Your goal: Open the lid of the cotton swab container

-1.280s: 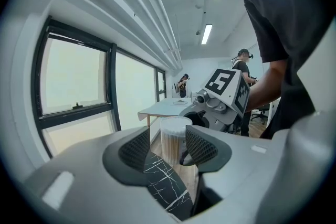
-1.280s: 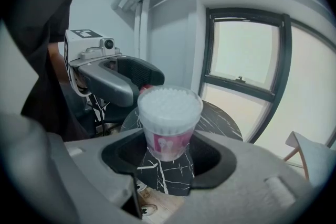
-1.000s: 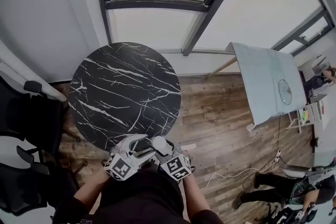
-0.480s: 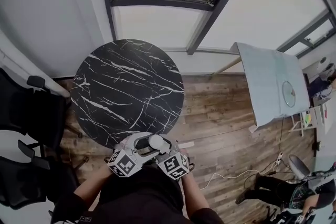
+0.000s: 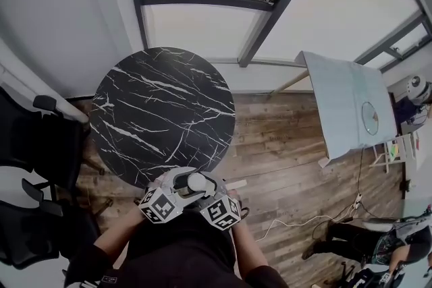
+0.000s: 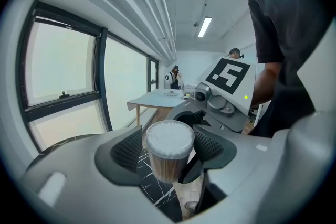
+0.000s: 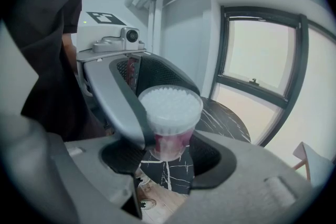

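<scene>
Since a second ago both grippers have drawn in toward the person's body and closer together, and the left gripper (image 6: 169,148) has just been opening its jaws. They now stand wide on either side of the cotton swab container (image 5: 196,182), and its pads (image 6: 127,149) look clear of the container's wall, though on the right-hand pad I can't be sure of the gap. The right gripper (image 7: 167,157) has the container clamped low on its reddish base, jaws spread to the container's width and pads on either side of it. The container is upright in the air between the two grippers, with a packed disc of white swab tips at the top and the pale sticks below. From the head view it sits at the near edge of the round black marbled bench (image 5: 162,111), close to the person's chest. I can't tell from any view whether a clear lid is on it.
</scene>
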A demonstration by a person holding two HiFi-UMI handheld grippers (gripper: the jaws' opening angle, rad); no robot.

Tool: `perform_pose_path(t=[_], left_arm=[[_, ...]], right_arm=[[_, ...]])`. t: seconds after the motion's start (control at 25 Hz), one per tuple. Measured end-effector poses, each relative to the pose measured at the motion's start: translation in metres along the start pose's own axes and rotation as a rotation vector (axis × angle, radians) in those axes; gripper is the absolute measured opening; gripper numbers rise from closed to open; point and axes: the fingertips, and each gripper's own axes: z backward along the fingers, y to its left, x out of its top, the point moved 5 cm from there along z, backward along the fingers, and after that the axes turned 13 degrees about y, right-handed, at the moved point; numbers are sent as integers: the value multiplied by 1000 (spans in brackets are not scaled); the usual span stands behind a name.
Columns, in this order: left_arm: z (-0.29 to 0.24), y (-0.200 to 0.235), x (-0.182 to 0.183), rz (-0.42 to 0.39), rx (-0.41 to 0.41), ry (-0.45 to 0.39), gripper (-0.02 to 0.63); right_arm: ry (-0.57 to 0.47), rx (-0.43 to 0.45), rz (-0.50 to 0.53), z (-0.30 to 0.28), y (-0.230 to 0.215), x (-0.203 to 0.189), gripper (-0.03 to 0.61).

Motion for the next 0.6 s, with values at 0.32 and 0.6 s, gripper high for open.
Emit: perform_pose_path(t=[0.32, 0.6], left_arm=[[5, -5, -2, 5, -12, -31, 285], [2, -10, -8, 28, -22, -13, 279]], right_arm=[[-1, 16, 14, 2, 6, 0, 250], [7, 34, 14, 0, 10, -6, 250]])
